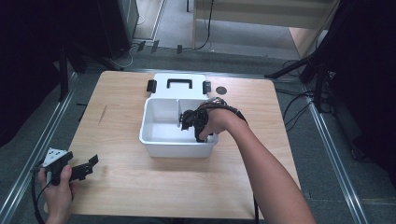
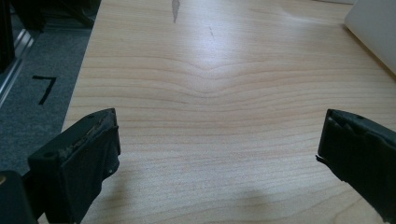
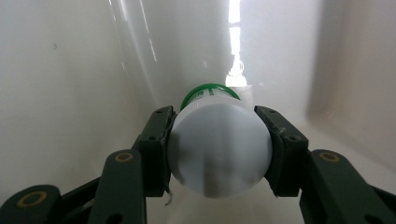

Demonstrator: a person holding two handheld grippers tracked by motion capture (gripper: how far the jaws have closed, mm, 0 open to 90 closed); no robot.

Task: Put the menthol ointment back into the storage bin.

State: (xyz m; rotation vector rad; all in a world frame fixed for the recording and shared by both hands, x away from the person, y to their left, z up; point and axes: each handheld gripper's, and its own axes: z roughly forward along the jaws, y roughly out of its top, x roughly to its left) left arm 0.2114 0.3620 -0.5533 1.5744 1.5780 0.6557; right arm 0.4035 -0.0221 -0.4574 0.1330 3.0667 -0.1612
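**Bottle held end-on between the right jaws, inside the white box**

Your right gripper [image 3: 219, 149] has its 2 jaws closed on a small white bottle [image 3: 219, 154], 1 pad on each side. The bottle's long axis runs straight away from the fingers, round base toward the camera, green cap [image 3: 208, 92] at the far end near the box wall. In the high view this gripper [image 1: 196, 125] is down in the right compartment of the white box [image 1: 159, 149], just beside the divider [image 1: 178, 112]. Your left gripper [image 2: 219, 154] hangs wide open and holds nothing, over bare table [image 2: 210, 93], well apart from the box. The bottle's label is hidden, and you cannot tell whether the bottle touches the box floor.
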